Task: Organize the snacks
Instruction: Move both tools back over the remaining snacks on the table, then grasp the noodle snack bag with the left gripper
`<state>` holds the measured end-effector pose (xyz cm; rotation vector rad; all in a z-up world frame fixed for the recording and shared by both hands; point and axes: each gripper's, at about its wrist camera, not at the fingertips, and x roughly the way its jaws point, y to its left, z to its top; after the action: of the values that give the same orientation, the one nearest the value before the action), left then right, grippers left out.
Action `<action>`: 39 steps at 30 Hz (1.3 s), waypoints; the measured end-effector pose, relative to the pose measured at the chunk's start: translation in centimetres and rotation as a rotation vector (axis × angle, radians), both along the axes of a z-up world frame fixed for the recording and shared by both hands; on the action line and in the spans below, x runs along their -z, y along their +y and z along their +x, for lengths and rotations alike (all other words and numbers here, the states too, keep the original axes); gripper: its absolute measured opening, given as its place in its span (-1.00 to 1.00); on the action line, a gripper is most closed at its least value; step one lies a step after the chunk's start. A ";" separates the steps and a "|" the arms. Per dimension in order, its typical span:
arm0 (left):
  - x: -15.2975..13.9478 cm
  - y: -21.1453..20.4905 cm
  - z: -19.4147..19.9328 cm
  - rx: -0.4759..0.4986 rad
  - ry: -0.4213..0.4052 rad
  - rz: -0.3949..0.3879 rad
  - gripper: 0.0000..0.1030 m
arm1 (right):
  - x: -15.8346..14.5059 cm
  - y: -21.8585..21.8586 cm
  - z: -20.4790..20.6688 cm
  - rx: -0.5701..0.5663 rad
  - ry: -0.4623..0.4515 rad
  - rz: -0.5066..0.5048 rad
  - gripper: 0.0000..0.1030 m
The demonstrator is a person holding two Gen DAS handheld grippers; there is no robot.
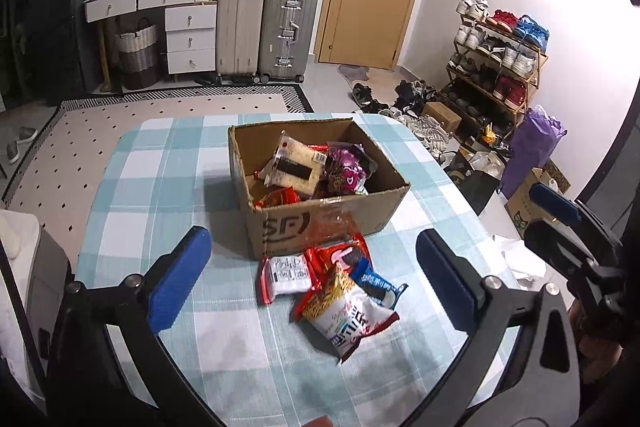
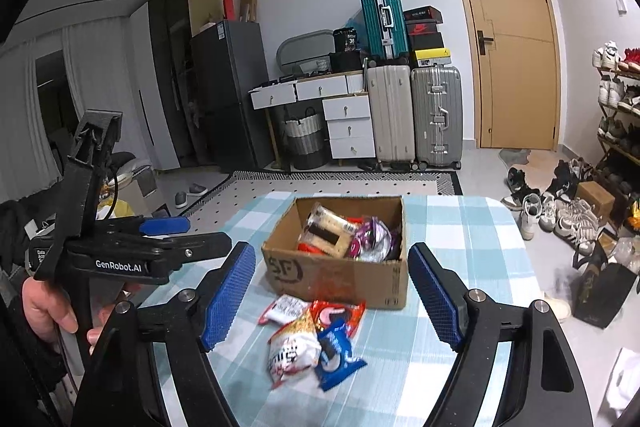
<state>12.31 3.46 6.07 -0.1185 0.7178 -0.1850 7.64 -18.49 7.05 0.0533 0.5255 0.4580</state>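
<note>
An open cardboard box (image 1: 340, 223) (image 2: 340, 277) stands in the middle of the checked table and holds several snack packets. In front of it lies a small pile: a white-and-red packet (image 1: 286, 273) (image 2: 284, 309), a red packet (image 1: 340, 255) (image 2: 340, 313), a blue packet (image 1: 378, 285) (image 2: 334, 355) and a larger red-and-white bag (image 1: 350, 313) (image 2: 294, 351). My left gripper (image 1: 312, 279) hangs open above the pile, touching nothing. My right gripper (image 2: 332, 295) is open too, near the pile, its pads apart from the packets. Each wrist view shows the other gripper's blue pad (image 1: 554, 201) (image 2: 166, 225).
The table's blue-and-white cloth (image 1: 160, 187) has bare room left of the box. A hand (image 2: 44, 307) grips the left tool. Beyond the table are a dotted rug (image 1: 100, 131), suitcases (image 1: 288, 31), white drawers (image 1: 190, 39), a shoe rack (image 1: 500, 63) and loose shoes on the floor.
</note>
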 end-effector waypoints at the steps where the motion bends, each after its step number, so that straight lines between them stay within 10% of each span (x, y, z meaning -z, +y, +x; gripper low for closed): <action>1: 0.2 -0.1 -0.5 -0.005 -0.007 0.007 0.97 | 0.3 -0.1 -0.3 0.003 0.003 0.002 0.59; 14: 3.3 -0.6 -3.0 -0.016 -0.022 0.017 0.97 | 3.8 -0.5 -1.4 0.008 0.066 0.027 0.60; 39: 18.2 -3.7 4.3 0.017 0.251 -0.080 0.97 | 10.2 -2.2 -1.4 0.058 0.152 0.035 0.60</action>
<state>16.56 -0.23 -12.16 -0.2146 0.9617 -0.2178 6.27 -20.65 -3.11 0.1375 0.6637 0.4079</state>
